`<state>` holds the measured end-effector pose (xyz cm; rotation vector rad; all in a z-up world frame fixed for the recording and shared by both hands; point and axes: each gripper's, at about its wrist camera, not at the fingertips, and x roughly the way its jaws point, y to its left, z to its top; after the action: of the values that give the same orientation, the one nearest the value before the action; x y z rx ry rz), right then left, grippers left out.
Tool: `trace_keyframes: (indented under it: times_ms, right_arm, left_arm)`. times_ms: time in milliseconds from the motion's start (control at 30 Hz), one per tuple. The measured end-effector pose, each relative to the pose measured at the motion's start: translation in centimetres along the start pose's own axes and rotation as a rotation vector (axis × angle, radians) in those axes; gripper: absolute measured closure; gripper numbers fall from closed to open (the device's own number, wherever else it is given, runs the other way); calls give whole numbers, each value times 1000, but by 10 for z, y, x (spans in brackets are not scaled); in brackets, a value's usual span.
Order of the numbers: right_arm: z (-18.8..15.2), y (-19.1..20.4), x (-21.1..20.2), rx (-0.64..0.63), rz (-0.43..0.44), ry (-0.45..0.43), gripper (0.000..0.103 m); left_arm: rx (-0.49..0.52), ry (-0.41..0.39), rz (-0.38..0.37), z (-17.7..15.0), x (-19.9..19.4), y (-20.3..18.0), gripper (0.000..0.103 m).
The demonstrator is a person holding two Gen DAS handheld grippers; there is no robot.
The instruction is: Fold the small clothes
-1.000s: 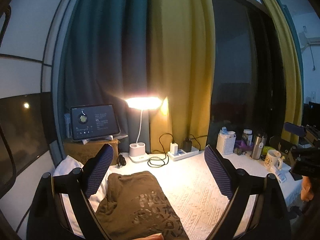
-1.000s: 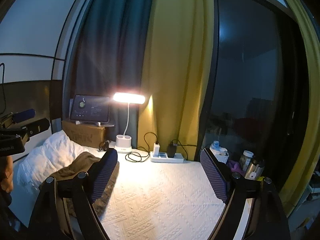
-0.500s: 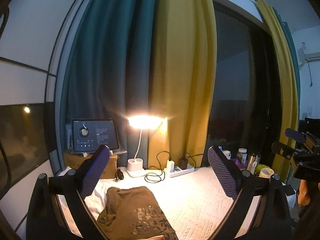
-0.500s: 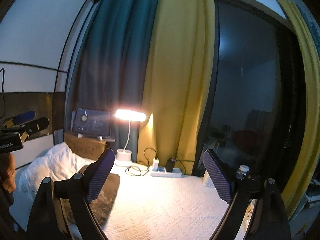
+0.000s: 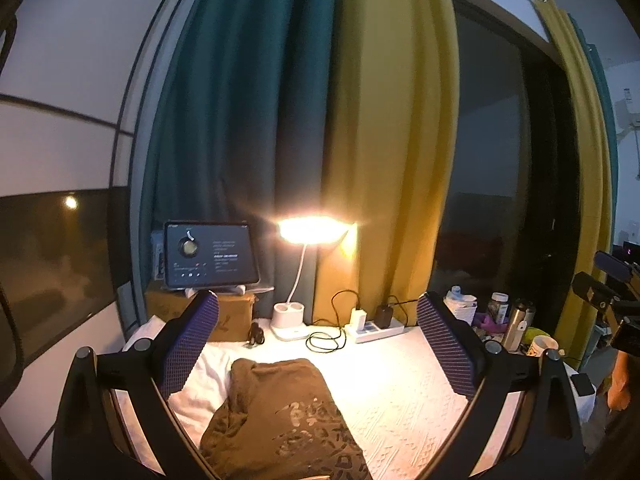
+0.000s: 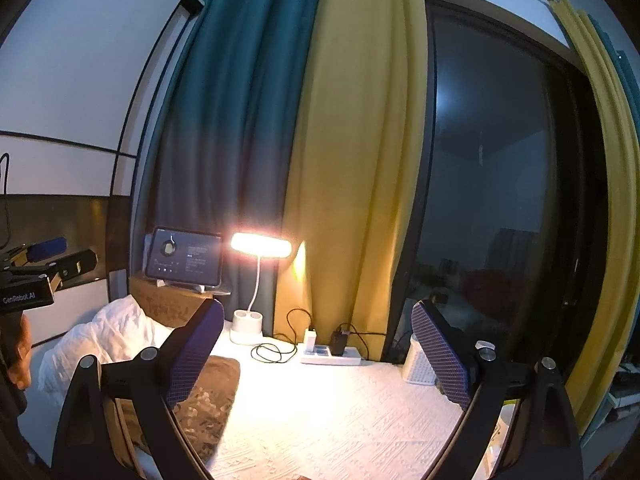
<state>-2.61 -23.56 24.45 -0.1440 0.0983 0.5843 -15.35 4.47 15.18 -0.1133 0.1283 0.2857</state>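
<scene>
A brown garment with a pale print lies on the white textured table cover, partly over a white cloth at its left. My left gripper is open and empty, held above the garment's far end. My right gripper is open and empty, held above the cover to the right of the garment, which shows in the right wrist view at lower left.
A lit desk lamp, a tablet on a cardboard box, a power strip with cables, and bottles and a mug stand along the back and right. Curtains hang behind. A white pillow lies at left.
Both grippers tilted up and then slightly back down, so the table sits lower in view than a second ago. The garment has not moved. Both grippers stay open.
</scene>
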Motion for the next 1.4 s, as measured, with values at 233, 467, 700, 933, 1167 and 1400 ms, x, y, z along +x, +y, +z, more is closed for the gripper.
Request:
trace_keyframes:
  times_ms: [233, 467, 700, 933, 1167, 1400]
  right_arm:
    - [-3, 0, 9, 2, 4, 23, 7]
    - [-4, -1, 11, 2, 5, 27, 7]
    - [-4, 0, 11, 4, 9, 19, 7]
    - [-4, 2, 10, 5, 6, 18, 7]
    - [-5, 5, 10, 6, 3, 17, 7]
    - [-6, 6, 9, 3, 5, 19, 7]
  left_arm:
    - [2, 18, 17, -3, 6, 3, 4]
    - [-2, 24, 28, -3, 7, 6, 4]
    - [-5, 33, 25, -3, 9, 6, 4]
    - [-4, 41, 22, -3, 11, 5, 4]
    - [-5, 39, 22, -4, 12, 6, 4]
    - [-5, 40, 22, -5, 13, 7, 4]
